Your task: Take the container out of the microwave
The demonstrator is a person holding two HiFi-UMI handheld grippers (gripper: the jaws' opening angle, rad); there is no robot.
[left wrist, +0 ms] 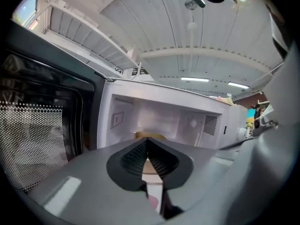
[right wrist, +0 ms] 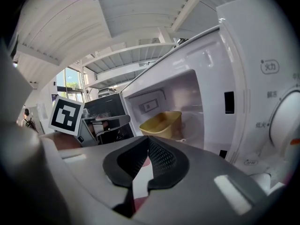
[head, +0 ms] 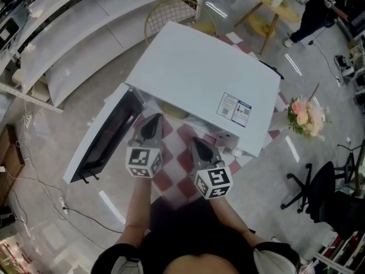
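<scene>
1. Standing on a counter spread with pink-and-white checks, a white microwave has its door swung wide to the left. Glossy grey floor lies all around, with a round wooden table, a black office chair and a bunch of flowers beyond.
2. The yellow container sits inside the microwave's cavity, upright, mouth facing up. Which of its sides is the longer I cannot tell.
3. One microwave, one container, two tongs. The left tongs and the right tongs hover just before the opening and point into it, each pair pressed together on nothing.
</scene>
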